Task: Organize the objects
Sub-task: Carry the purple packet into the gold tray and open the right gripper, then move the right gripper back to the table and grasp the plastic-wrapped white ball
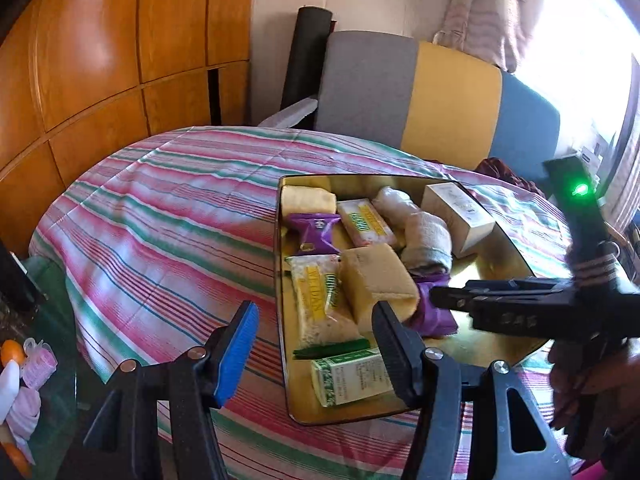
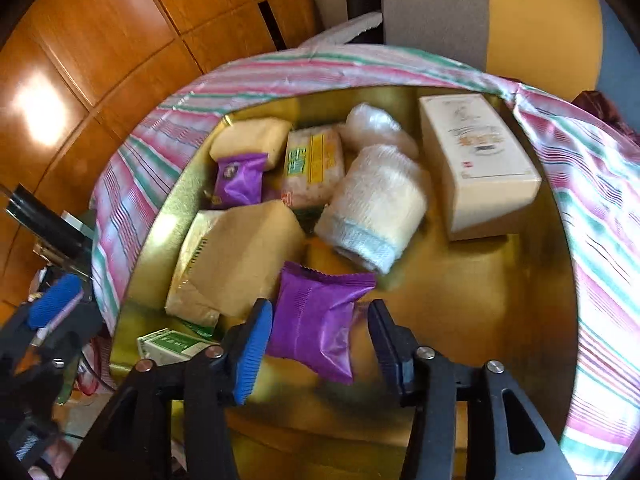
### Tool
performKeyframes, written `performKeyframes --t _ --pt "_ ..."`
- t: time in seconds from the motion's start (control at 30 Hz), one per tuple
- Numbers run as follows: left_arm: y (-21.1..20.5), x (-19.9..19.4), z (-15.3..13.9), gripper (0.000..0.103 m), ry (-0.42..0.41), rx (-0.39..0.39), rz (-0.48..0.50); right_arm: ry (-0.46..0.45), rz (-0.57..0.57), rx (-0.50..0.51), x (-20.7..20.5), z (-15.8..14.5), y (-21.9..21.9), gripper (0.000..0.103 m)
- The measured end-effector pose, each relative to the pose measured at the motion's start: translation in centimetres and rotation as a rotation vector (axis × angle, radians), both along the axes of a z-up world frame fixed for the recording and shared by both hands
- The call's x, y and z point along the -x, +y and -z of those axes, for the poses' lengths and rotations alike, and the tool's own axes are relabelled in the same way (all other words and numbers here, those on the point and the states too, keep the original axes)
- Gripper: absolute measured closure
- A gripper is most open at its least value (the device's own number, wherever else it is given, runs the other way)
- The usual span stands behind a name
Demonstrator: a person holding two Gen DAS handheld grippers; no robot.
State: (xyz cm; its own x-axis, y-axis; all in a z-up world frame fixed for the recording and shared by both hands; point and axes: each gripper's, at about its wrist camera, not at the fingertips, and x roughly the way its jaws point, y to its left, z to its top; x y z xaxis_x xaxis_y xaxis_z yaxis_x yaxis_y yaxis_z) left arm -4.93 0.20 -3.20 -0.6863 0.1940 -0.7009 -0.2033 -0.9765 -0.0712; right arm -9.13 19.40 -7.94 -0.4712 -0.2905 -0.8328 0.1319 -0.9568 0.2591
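A gold tray (image 2: 480, 280) lies on the striped tablecloth (image 1: 160, 220) and holds several items. My right gripper (image 2: 320, 340) hangs open over the tray's near part. A purple snack packet (image 2: 316, 328) lies between its pads; the right pad stands clear of it. From the left wrist view, that gripper (image 1: 440, 300) reaches in from the right above the same packet (image 1: 434, 320). My left gripper (image 1: 316, 348) is open and holds nothing, above the tray's left rim (image 1: 280, 280). A second purple packet (image 1: 314, 232), a tan block (image 1: 376, 280) and a rolled towel (image 2: 376, 208) sit further in.
A white box (image 2: 476, 160) stands at the tray's far right, a green-and-white box (image 1: 352, 376) at its near edge, and yellow-green packets (image 1: 316, 300) between. A grey, yellow and blue chair (image 1: 440, 96) is behind the table, wooden cabinets (image 1: 100, 60) to the left.
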Motion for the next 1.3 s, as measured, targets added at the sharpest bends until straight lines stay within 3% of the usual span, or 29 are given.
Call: performKeyframes --t 0.27,0.53,1.0,1.3 --pt "2.0 -1.4 -1.2 0.043 0.055 0.036 0.063 0.111 0.099 0.0 -4.5 -4.2 5.6 0.034" --pt "5.3 -2.6 -1.8 0.043 0.067 0.053 0.149 0.136 0.272 -0.074 -8.9 -6.1 14.2 0.03" --pt "14.8 -4.0 -2.2 0.043 0.079 0.095 0.376 0.04 0.658 -0.113 -14.9 -4.6 30.9 0.019" --pt "20.1 -4.6 -1.9 0.043 0.067 0.114 0.476 0.068 0.798 0.04 -14.7 -2.0 36.2 0.016"
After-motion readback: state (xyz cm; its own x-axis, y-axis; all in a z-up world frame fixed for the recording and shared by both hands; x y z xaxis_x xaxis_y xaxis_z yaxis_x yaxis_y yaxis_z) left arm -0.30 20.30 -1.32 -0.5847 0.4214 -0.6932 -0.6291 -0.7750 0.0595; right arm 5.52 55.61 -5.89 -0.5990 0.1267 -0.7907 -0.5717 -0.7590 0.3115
